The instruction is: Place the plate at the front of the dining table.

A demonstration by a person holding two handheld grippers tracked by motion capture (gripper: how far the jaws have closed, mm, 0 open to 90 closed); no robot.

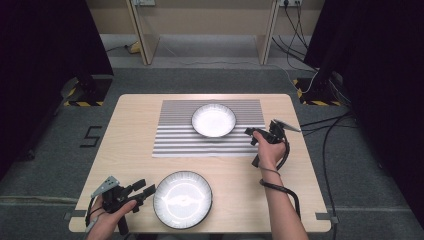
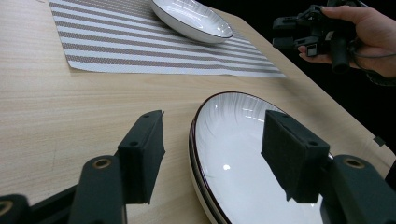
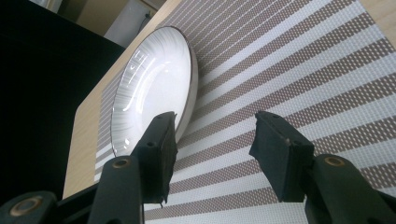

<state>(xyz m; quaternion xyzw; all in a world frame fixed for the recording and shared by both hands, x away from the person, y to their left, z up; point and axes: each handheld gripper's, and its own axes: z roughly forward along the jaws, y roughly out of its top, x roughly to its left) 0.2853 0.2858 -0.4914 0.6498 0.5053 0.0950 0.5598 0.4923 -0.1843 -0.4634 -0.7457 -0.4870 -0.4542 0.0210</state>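
Left gripper (image 1: 145,190) spread wide, holds nothing, jaws either side of big plate (image 1: 183,199) rim near front table (image 1: 135,150) edge. Right gripper (image 1: 251,134) also spread, empty, beside bowl (image 1: 214,120) on striped mat (image 1: 172,140). Shiny rim may slip out if pinch too shallow.

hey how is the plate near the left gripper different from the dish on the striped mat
The plate lies on bare wood at the table's near edge; the dish sits on the striped mat farther back. The plate looks wider and flatter, the dish smaller and deeper. The left gripper has its open jaws at the plate's rim; the right gripper is beside the dish, apart from it. Both are white with dark rims.
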